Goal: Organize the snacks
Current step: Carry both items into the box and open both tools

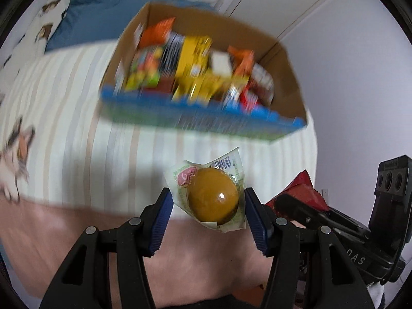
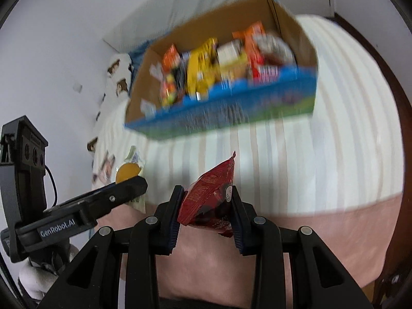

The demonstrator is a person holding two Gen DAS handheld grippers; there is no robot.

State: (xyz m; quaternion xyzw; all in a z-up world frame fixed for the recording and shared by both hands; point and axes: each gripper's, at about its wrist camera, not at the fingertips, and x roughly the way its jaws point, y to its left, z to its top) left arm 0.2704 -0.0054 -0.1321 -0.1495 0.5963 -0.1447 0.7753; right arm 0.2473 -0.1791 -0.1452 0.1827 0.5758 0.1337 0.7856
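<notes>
The left gripper (image 1: 207, 200) is partly closed on a bun (image 1: 212, 197) in a clear wrapper, its blue pads pressing the wrapper on both sides and holding it up above the bed (image 1: 77, 118). The bun is round, glossy and golden brown; its wrapper has a pale green edge, a pink label whose writing is too small to read, and a barcode at the top corner. The right gripper (image 2: 206, 203) is narrowed on a red packet (image 2: 211, 200), pinched between its pads with the crimped top corner pointing up toward the box (image 2: 296, 97). The packet is crumpled, with dark print that I cannot read. From the right wrist view the left gripper shows at the left side, and its arm carries the words "GenRobot.AI". In the left wrist view the right gripper sits at the lower right with the letters "DAS" on its body. The box stands ahead of both grippers on the striped bed cover, well apart from the bun and the packet. It is brown cardboard with a blue and green front, packed with orange, yellow, red and white snack packs (image 1: 195, 67), all too blurred to read.
</notes>
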